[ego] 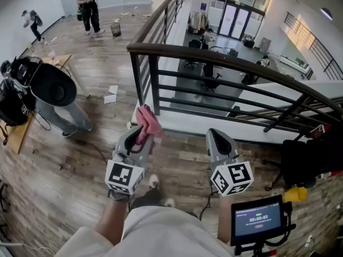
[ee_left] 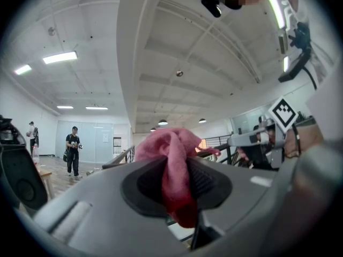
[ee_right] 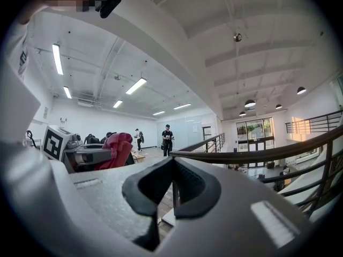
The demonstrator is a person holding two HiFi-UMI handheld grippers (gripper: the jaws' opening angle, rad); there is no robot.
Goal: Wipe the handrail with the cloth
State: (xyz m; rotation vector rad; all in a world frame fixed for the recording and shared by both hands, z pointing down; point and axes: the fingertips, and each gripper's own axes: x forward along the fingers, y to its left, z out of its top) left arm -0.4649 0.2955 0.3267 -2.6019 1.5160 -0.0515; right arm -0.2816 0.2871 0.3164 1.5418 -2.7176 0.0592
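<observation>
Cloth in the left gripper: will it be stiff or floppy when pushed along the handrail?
Probably floppy: the cloth bunches in folds past the left gripper. Likely light, since a pinch holds it. It may crumple against the handrail.

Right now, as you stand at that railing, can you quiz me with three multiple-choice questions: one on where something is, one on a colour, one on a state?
1. Where is the cloth?
A. on the floor
B. in the left tool
C. on the desk

2. What colour is the cloth?
A. pink
B. blue
C. white

3. How do the right tool's jaws stand?
A. shut, with nothing between them
B. shut on the cloth
C. spread wide apart

Answers:
1 B: the left gripper view shows the cloth pinched between that tool's jaws.
2 A: it looks pink in the head view and the left gripper view.
3 A: the right gripper view shows the pads meeting with nothing in them.
</observation>
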